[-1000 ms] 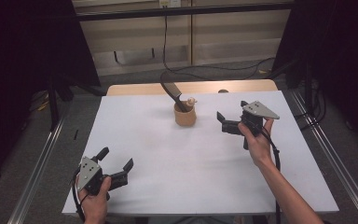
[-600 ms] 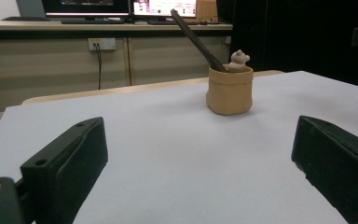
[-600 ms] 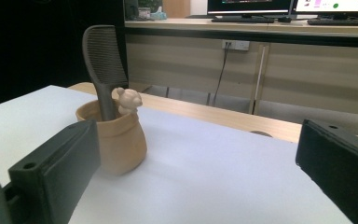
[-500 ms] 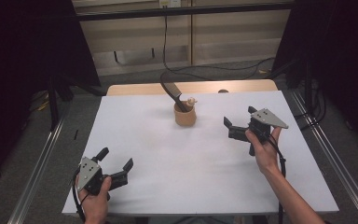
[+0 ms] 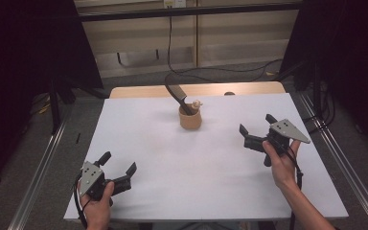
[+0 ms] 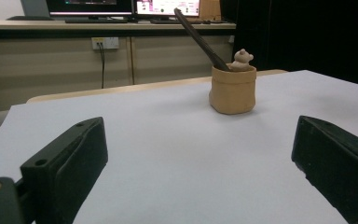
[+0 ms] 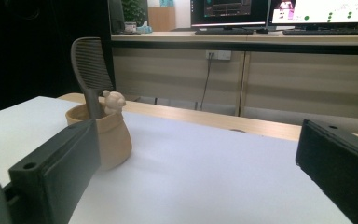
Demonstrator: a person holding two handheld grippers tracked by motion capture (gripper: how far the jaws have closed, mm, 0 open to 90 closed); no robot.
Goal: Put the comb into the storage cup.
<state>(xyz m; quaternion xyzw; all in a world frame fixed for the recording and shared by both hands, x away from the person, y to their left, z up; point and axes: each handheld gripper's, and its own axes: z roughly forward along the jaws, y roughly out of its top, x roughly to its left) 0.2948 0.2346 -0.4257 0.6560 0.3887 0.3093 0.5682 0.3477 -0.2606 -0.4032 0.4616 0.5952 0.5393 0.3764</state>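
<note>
A tan pot point(image 5: 190, 120) stands at the far middle of the white table point(image 5: 211, 172). A dark slotted spatula point(image 5: 174, 91) leans out of it, and a small bear figure point(image 5: 197, 103) sits at its rim. My left gripper point(image 5: 119, 163) rests open near the front left corner and holds nothing. It faces the pot point(image 6: 233, 89) from a distance. My right gripper point(image 5: 256, 123) is open and empty, held to the right of the pot. Its left jaw overlaps the pot point(image 7: 114, 140) in the right gripper view, with the spatula point(image 7: 89, 65) and the bear point(image 7: 114, 101) above.
A wooden strip point(image 5: 249, 89) runs along the table's far edge. Metal rails point(image 5: 43, 163) flank the table on both sides. Cables lie on the floor beyond it point(image 5: 206, 72). A bench with monitors point(image 7: 317, 11) stands far behind.
My right gripper has drawn back from the pot toward the near right. The left gripper, the pot and its contents have not moved.
</note>
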